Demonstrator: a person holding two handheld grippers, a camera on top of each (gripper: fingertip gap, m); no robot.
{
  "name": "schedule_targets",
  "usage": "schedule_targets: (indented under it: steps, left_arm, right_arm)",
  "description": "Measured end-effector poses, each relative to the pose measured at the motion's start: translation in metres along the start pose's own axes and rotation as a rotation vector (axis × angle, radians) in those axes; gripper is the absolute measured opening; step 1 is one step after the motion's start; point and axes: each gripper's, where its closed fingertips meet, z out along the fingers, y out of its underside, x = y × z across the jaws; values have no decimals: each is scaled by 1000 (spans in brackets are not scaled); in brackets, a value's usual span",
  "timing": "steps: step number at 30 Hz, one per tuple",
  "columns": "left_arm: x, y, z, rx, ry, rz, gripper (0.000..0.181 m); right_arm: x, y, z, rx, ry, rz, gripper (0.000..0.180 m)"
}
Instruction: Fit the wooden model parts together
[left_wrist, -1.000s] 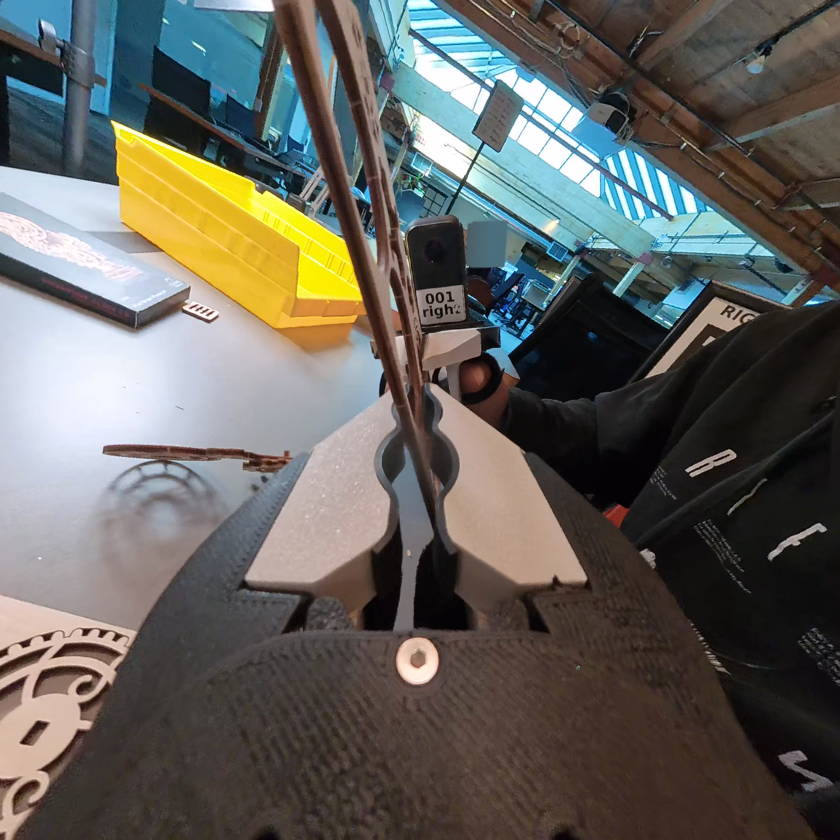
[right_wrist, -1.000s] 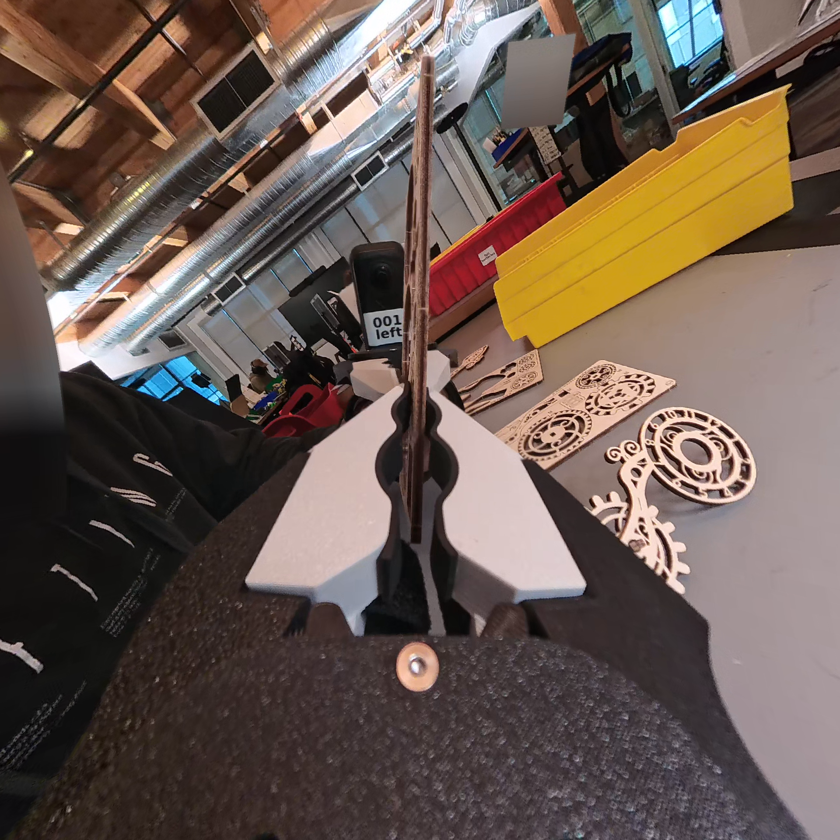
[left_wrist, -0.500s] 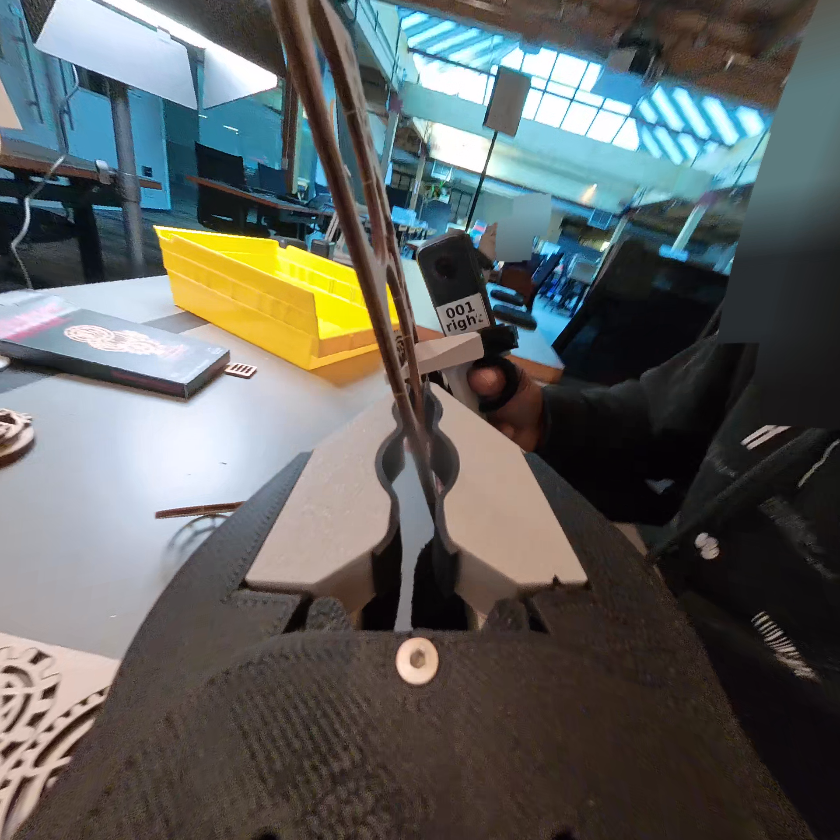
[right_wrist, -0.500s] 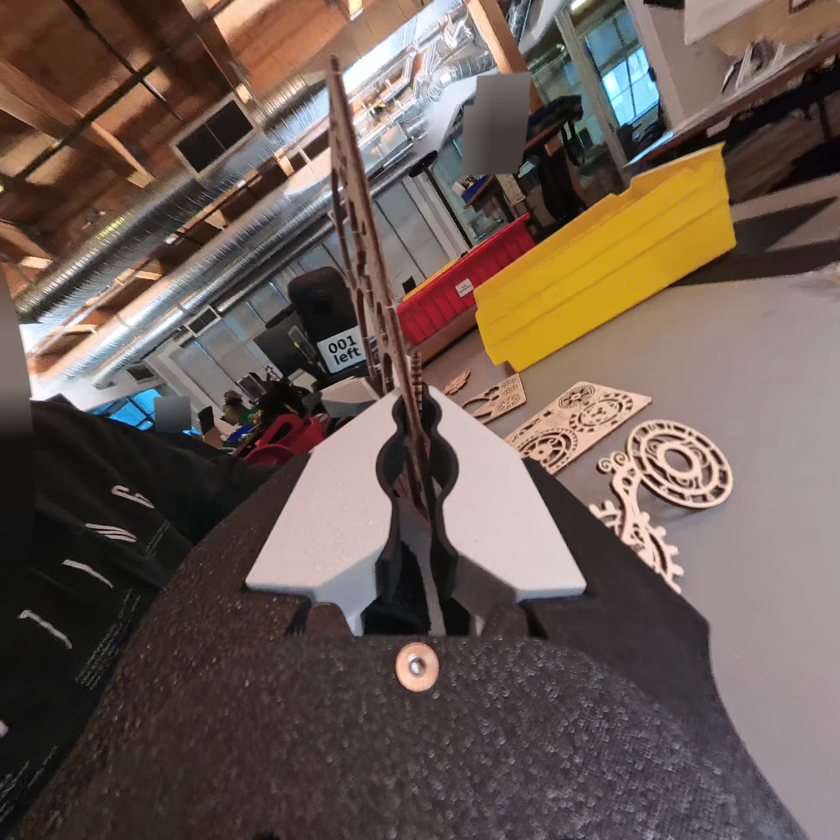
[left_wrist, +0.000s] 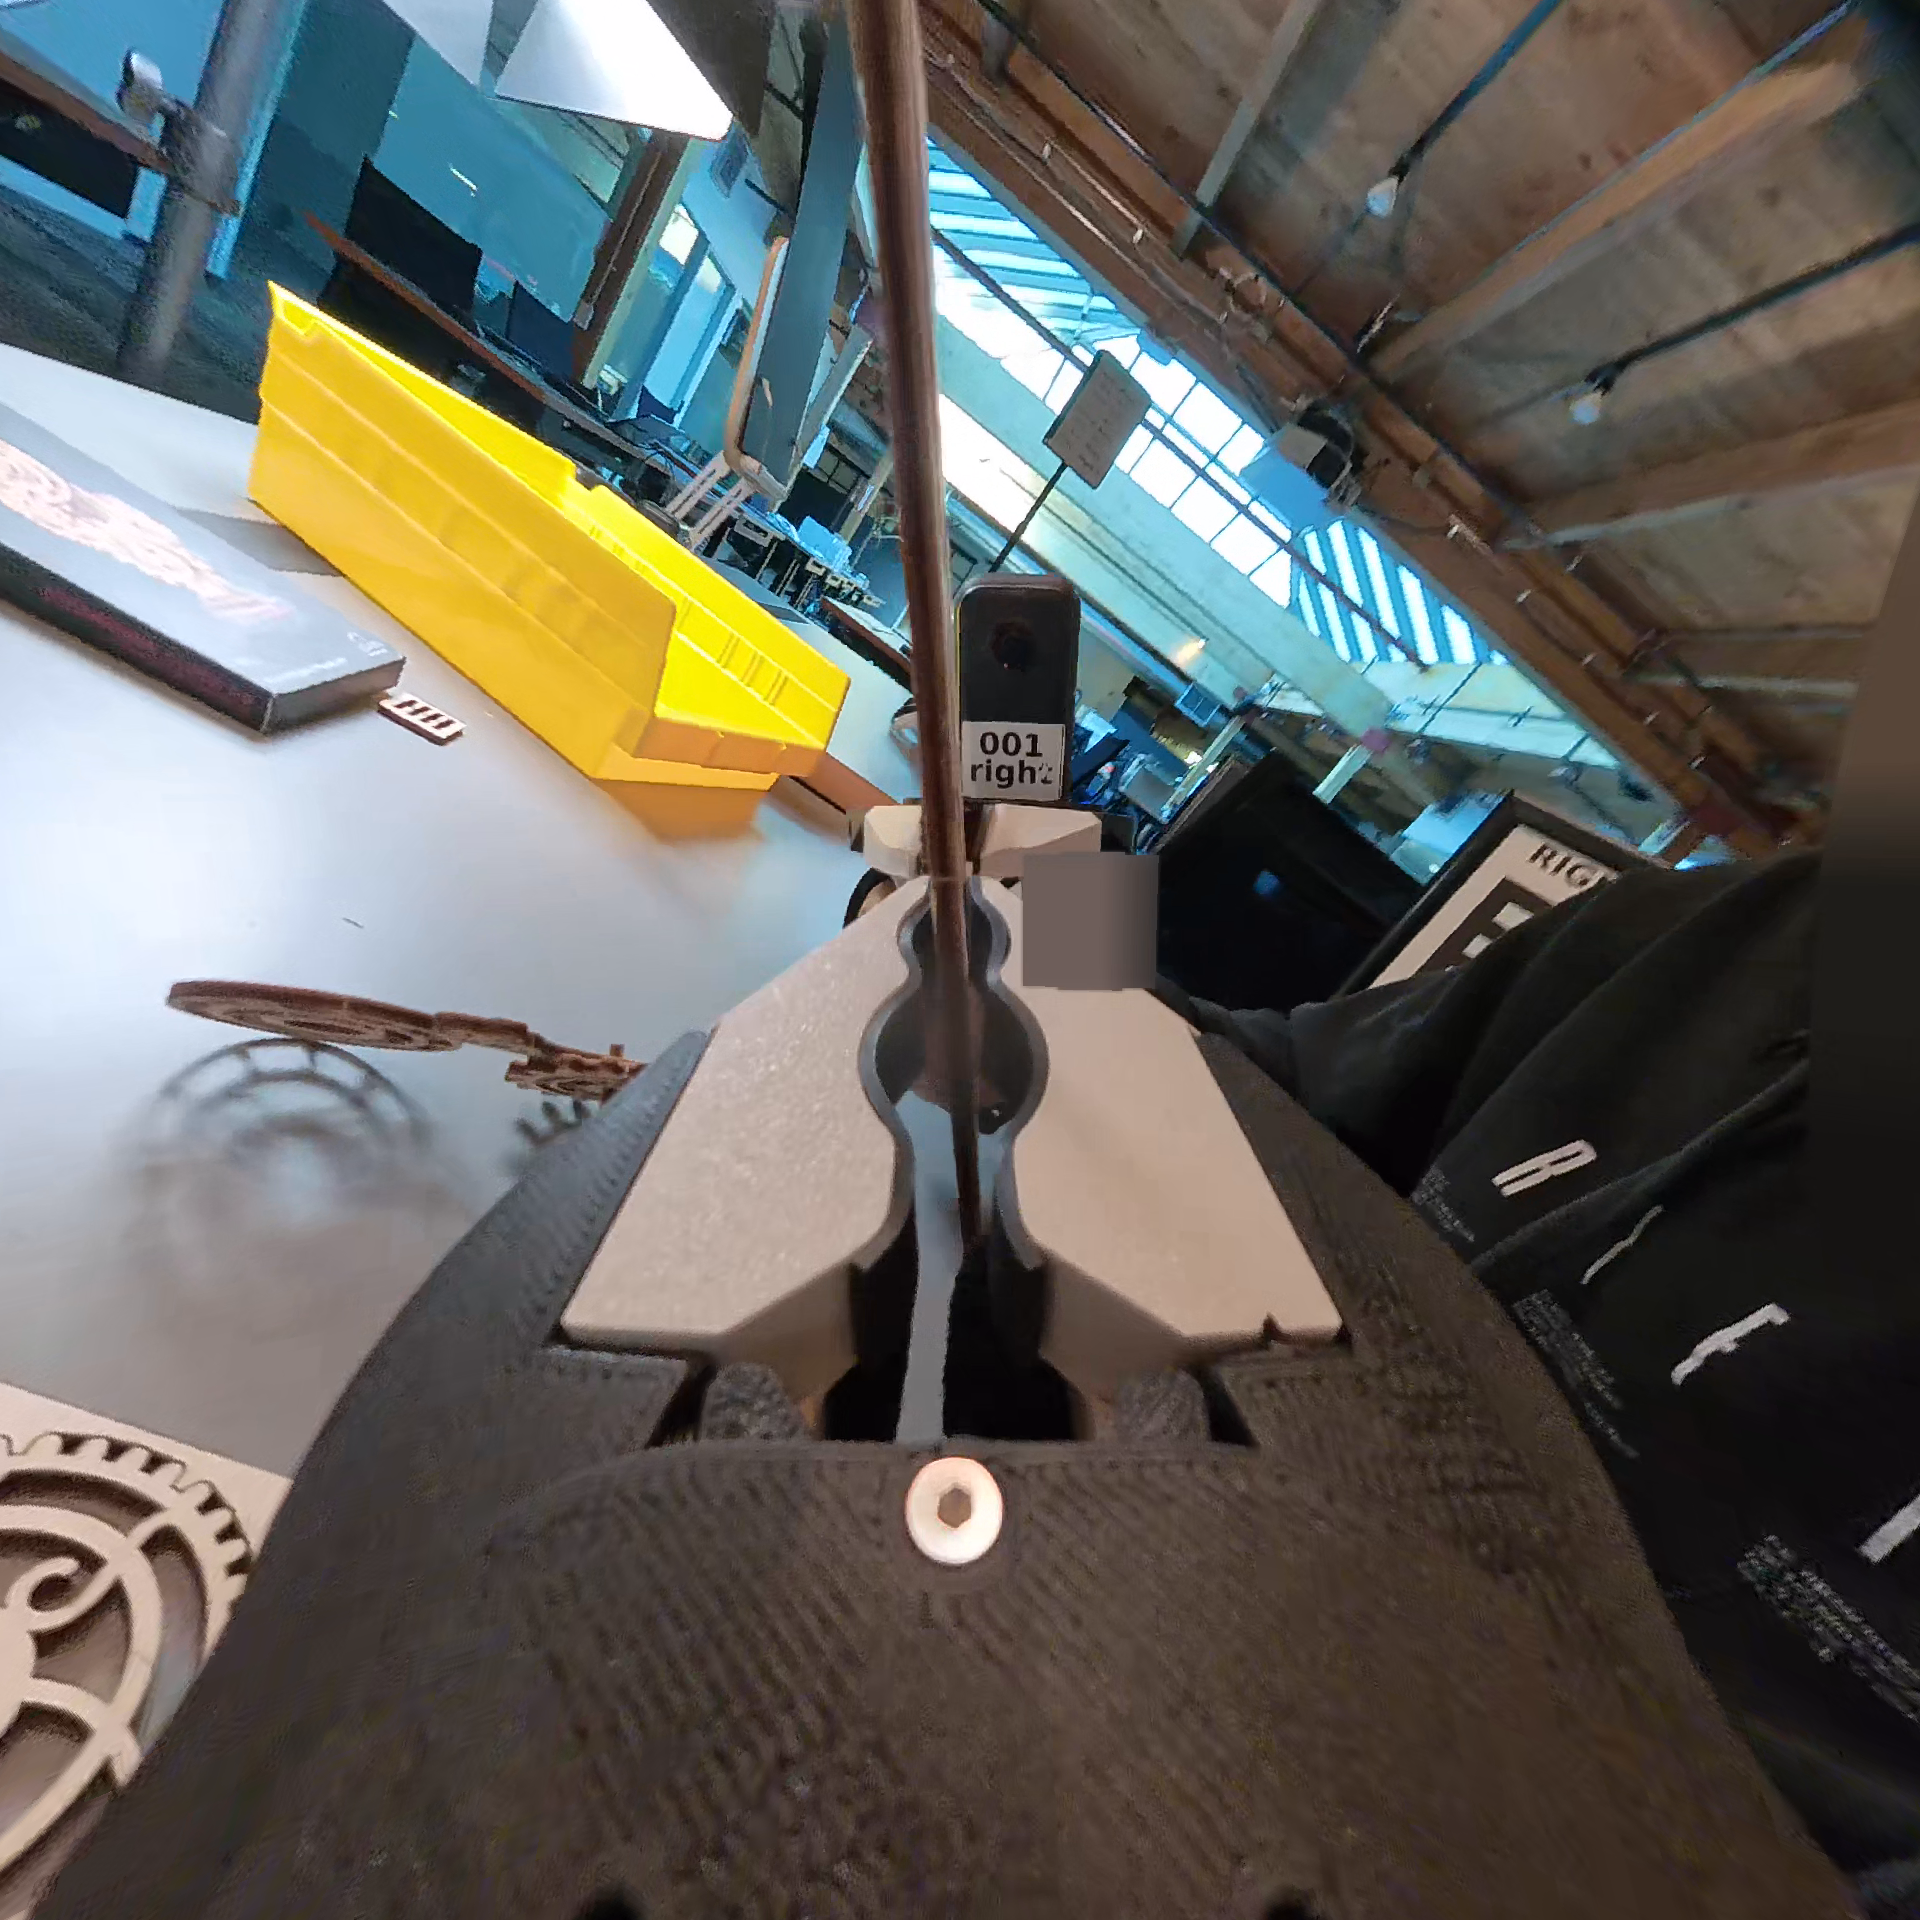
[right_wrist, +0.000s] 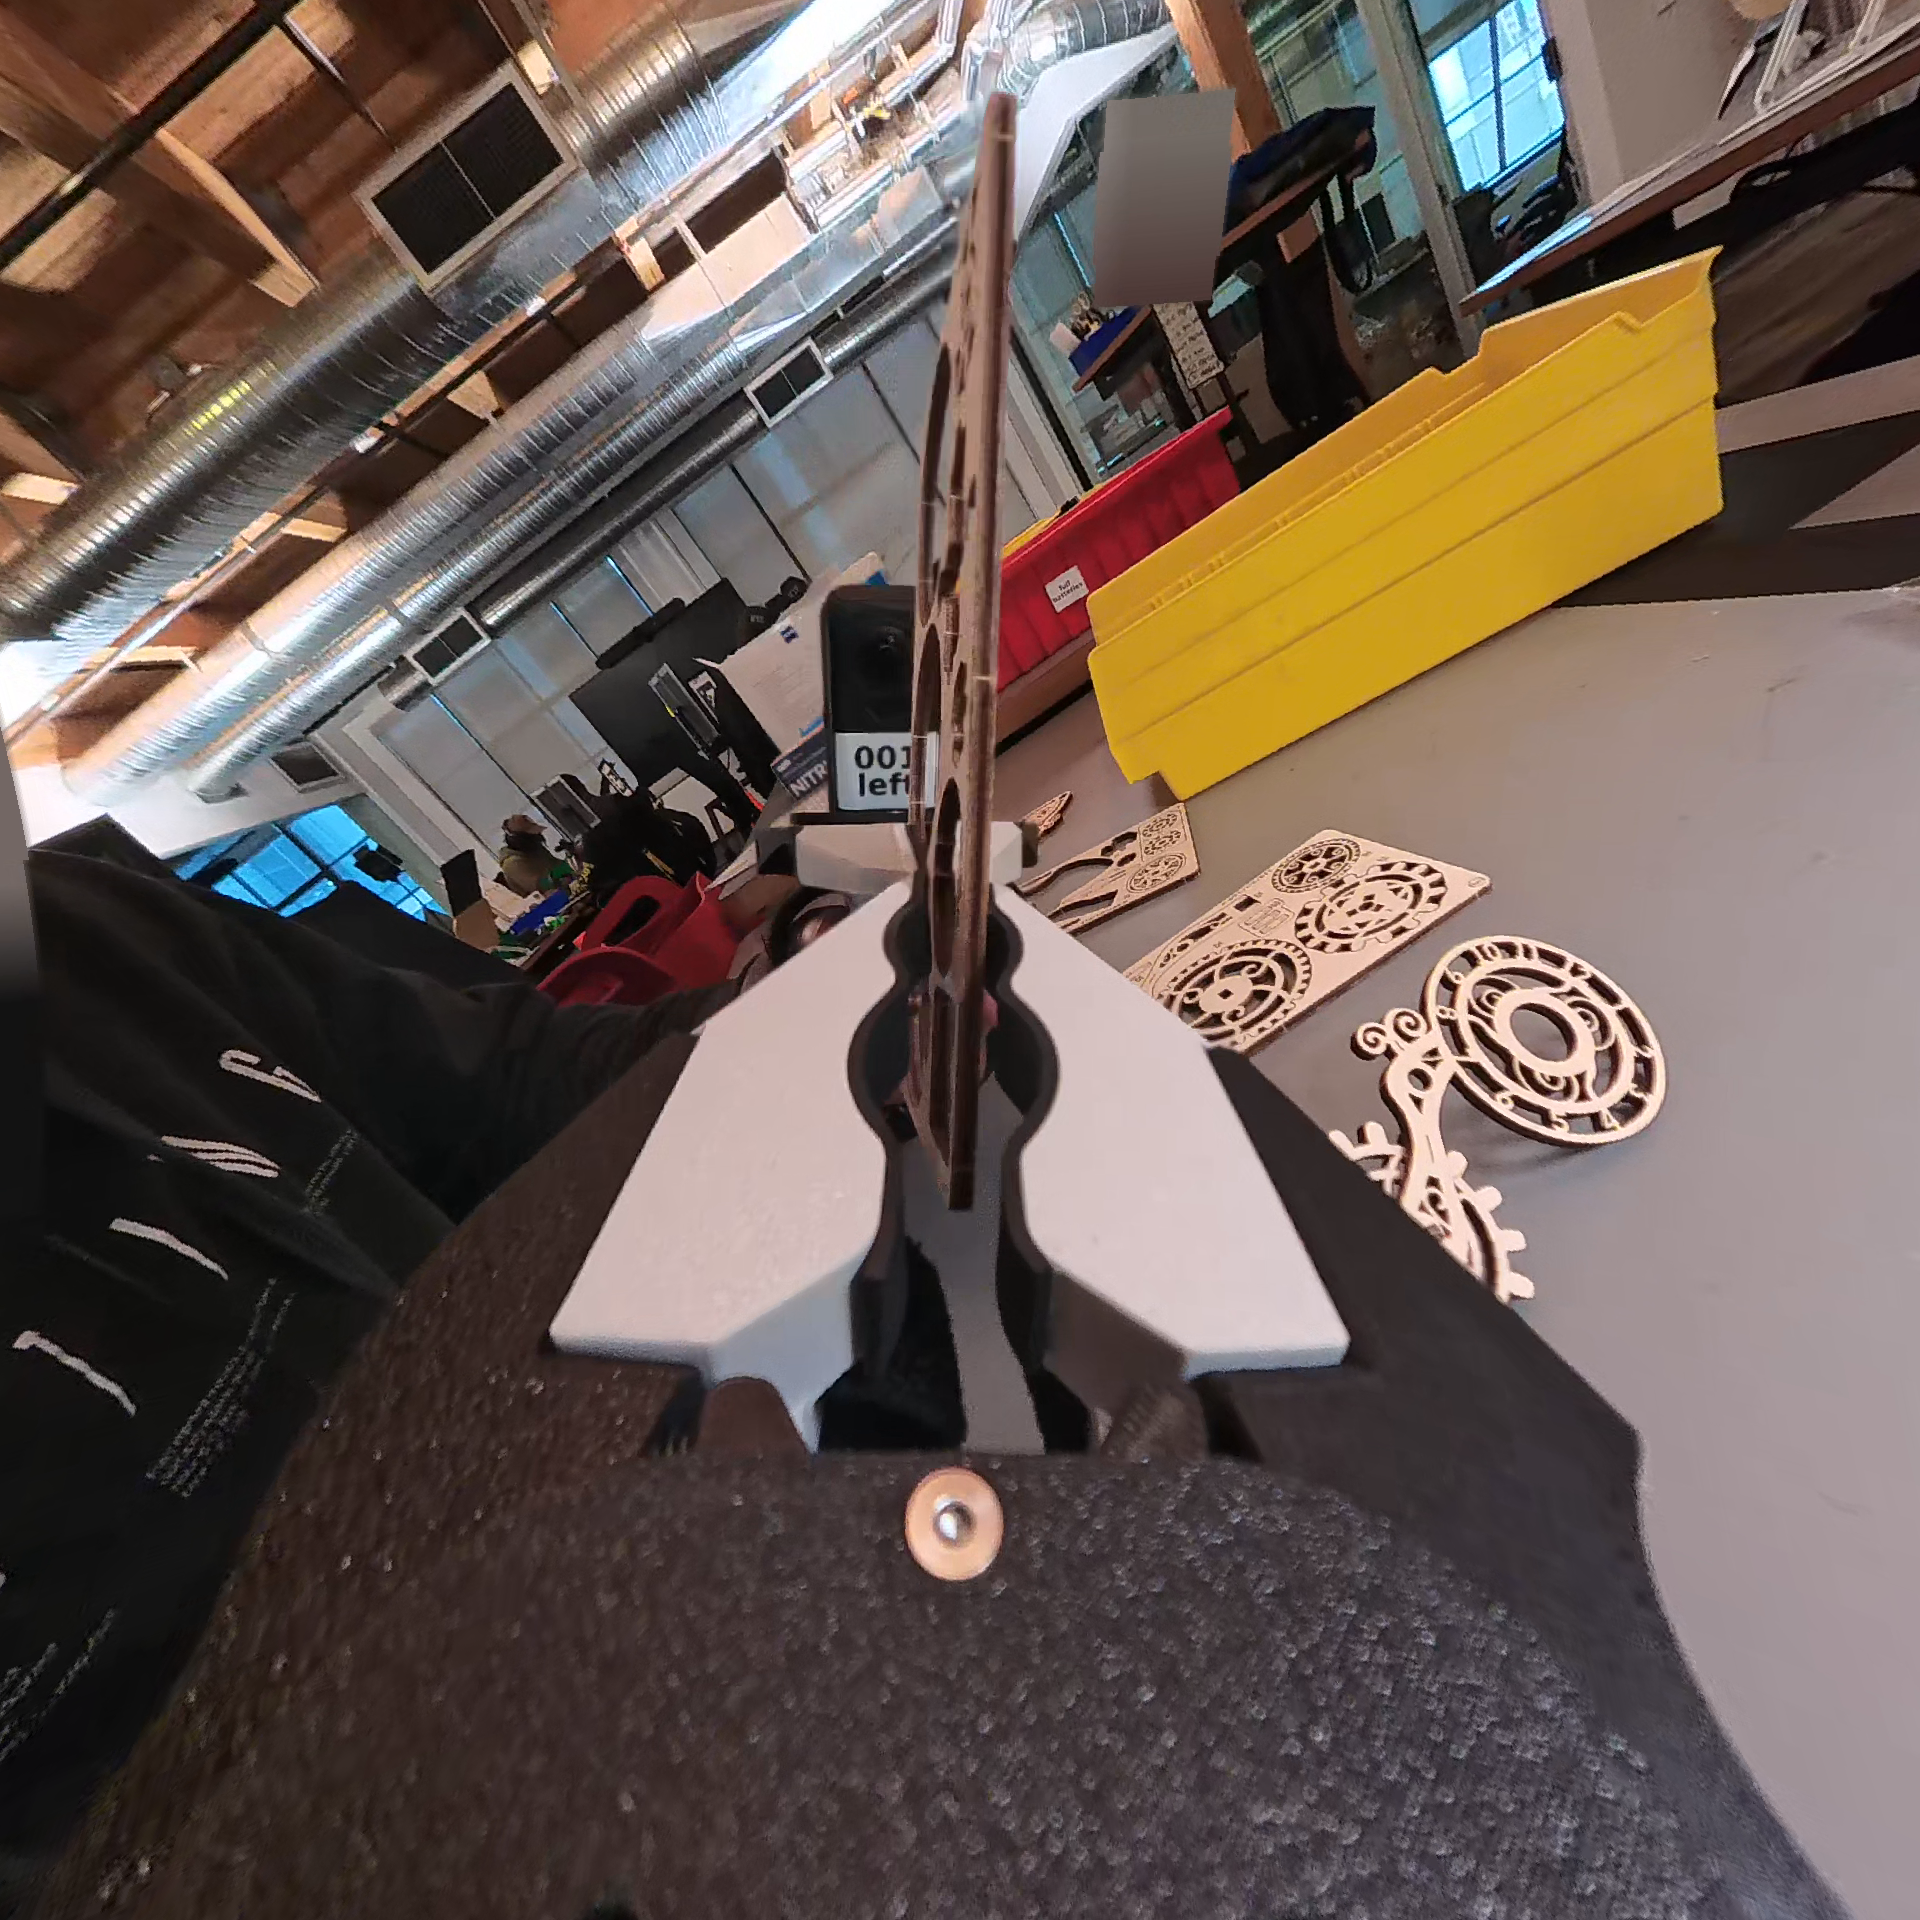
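Observation:
A thin dark wooden panel (left_wrist: 914, 520) with round cut-outs stands upright between both grippers, edge-on in the left wrist view. My left gripper (left_wrist: 951, 894) is shut on its lower edge. My right gripper (right_wrist: 951, 904) is shut on the same panel (right_wrist: 977, 520) from the opposite side. The two grippers face each other: the right one (left_wrist: 977, 831) shows just beyond the panel in the left wrist view, and the left one (right_wrist: 904, 842) shows likewise in the right wrist view. Both hold the panel above the grey table (left_wrist: 260, 883).
A yellow bin (left_wrist: 520, 582) and a dark box (left_wrist: 156, 613) lie at the back of the table. A loose gear part (left_wrist: 343, 1013), an ornate round piece (right_wrist: 1538, 1039) and cut-out sheets (right_wrist: 1299, 935) lie flat. A person's black sleeve (left_wrist: 1558, 1091) is close beside the grippers. Left and right tips are no more than a few centimetres apart.
Both grippers stayed shut on the panel. The panel tilted half a second ago and now stands nearly upright again. In the left view it now shows as one thin edge.

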Motion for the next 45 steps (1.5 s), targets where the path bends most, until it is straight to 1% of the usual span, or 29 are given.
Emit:
schedule_targets:
  steps: [7,12,15,18,22,24,26,28,31,33,35,37,39,41,43,45]
  left_arm:
    - [-5,0,-2,20,22,-105,1]
    - [-9,2,-3,35,35,-175,1]
    - [-11,3,-2,27,26,-168,1]
    - [-13,5,-2,4,-4,-120,2]
    - [-13,8,-2,-28,-6,-106,1]
    - [-12,13,-1,-64,1,-105,2]
    - [-9,23,1,-142,25,-123,2]
    - [-6,40,4,-253,52,-171,2]
    - [-2,73,10,-406,48,-220,2]
    - [3,89,16,-460,52,-259,2]
    - [7,97,19,-491,66,-301,2]
    - [6,102,20,-515,61,-305,2]
    - [9,98,20,-501,77,-300,2]
    - [11,87,19,-461,90,-278,2]
    - [9,68,15,-387,86,-244,2]
    - [3,44,7,-302,65,-208,2]
  right_arm:
    - [4,-3,-3,6,29,0,6]
    - [12,-1,-4,-7,81,-1,3]
    - [15,1,-4,-18,129,-37,3]
    - [20,4,-5,-38,184,-74,3]
    - [20,8,-6,-90,176,-81,3]
    - [19,12,-9,-142,163,-81,3]
    - [15,21,-14,-234,132,-53,3]
    - [11,35,-23,-348,126,-25,3]
    - [9,66,-44,-508,159,31,3]
    - [7,82,-57,-562,187,67,5]
    - [5,88,-67,-577,224,59,11]
    - [10,89,-75,-594,293,-1,22]
    - [8,85,-79,-585,305,-49,29]
    - [5,72,-81,-546,295,-80,32]
    - [4,59,-84,-521,295,-123,31]
    - [4,54,-87,-535,296,-179,31]
